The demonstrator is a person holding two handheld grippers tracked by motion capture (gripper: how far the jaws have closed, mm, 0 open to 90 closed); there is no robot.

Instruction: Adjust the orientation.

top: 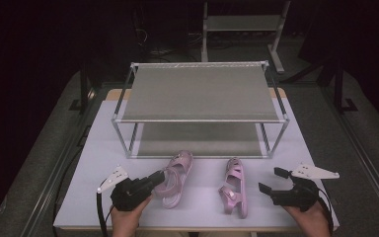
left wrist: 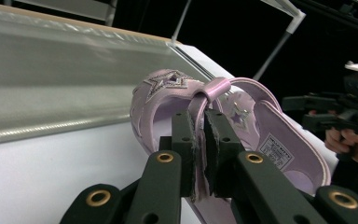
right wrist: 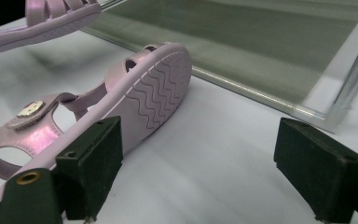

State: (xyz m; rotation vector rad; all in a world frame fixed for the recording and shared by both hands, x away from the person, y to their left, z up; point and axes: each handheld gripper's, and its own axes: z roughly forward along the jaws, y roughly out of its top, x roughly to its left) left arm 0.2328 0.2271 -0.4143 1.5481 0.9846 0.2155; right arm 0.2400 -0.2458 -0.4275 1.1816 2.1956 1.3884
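A two-tier metal-framed shelf rack with grey mesh shelves [top: 200,94] stands on the white table [top: 94,148]. Before the rack lie two pink strapped sandals, one [top: 173,178] toward its left, the other [top: 234,187] toward its right.

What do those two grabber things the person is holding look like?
Both are black. The left gripper has a grey three-cornered plate on top and a black cable trailing down. The right gripper carries a similar plate. Up close, the jaws are flat black blocks with rough pads, on arms with brass-coloured rings. No sleeves show.
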